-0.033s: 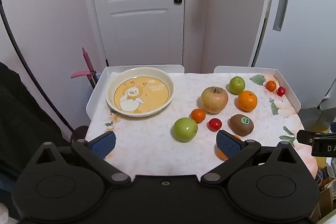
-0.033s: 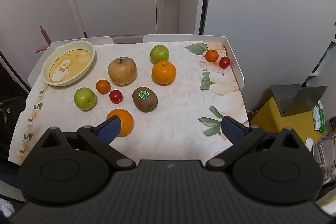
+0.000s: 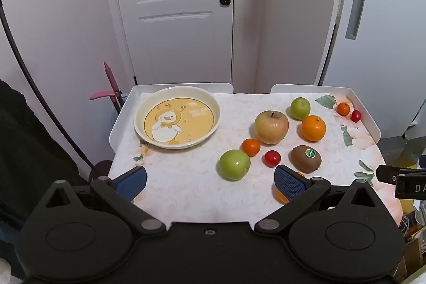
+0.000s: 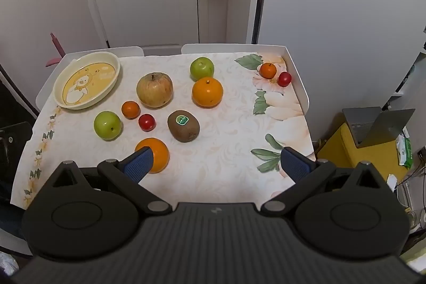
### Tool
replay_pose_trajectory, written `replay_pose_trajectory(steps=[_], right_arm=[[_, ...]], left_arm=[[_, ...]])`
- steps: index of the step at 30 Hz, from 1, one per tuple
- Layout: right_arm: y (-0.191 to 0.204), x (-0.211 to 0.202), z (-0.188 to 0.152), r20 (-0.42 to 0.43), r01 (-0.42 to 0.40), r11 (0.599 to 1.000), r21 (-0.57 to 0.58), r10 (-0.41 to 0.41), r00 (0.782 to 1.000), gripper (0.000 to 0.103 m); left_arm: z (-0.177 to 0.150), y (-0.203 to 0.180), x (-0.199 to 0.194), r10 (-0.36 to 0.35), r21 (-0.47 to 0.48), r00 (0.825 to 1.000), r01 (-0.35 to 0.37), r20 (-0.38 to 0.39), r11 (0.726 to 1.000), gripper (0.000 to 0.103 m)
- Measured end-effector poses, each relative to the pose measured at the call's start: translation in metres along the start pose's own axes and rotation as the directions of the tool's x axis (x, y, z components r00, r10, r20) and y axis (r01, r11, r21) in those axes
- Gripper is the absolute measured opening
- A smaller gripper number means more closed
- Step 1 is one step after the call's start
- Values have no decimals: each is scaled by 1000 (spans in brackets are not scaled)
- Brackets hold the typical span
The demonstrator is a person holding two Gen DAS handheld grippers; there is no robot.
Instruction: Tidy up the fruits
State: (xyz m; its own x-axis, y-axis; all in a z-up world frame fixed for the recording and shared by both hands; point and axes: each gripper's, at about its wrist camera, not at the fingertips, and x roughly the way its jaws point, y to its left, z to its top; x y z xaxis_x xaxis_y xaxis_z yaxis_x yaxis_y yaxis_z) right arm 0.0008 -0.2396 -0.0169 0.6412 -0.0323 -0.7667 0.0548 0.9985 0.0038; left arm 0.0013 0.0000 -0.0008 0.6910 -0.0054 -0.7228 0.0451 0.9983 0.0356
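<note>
Both the left gripper [image 3: 210, 181] and the right gripper [image 4: 217, 163] are held fully open and empty. Fruits are scattered mid-frame on the table [image 4: 226, 177]; the plate [image 3: 139, 121] sits upper left.

Plate [image 3: 177, 121]: we find it far left on the table [image 3: 186, 182].
Big apple [image 3: 271, 127]: right of the plate.
Kiwi [image 3: 305, 159]: before the big apple, to its right.
Near orange [image 4: 157, 155]: closest to us, before the kiwi.
Far-right corner: we spot two small fruits touching.
</note>
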Motion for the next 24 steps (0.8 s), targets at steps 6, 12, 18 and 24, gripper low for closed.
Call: replay_pose_trajectory(steps=[6, 12, 18, 24], right_arm=[[0, -2, 0, 3, -4, 1000, -1, 4, 1000, 103], [-7, -6, 0, 12, -8, 1000, 6, 8, 1000, 103], [-5, -4, -1, 11, -8, 1000, 5, 8, 1000, 103], [-5, 0, -2, 5, -6, 1000, 11, 6, 1000, 103]], left_arm=[[9, 3, -1, -6, -14, 1000, 6, -7, 1000, 103], [0, 1, -5, 3, -10, 1000, -3, 17, 1000, 103], [-1, -2, -4, 11, -5, 1000, -11, 14, 1000, 103], [-3, -2, -3, 9, -8, 1000, -9, 10, 1000, 103]])
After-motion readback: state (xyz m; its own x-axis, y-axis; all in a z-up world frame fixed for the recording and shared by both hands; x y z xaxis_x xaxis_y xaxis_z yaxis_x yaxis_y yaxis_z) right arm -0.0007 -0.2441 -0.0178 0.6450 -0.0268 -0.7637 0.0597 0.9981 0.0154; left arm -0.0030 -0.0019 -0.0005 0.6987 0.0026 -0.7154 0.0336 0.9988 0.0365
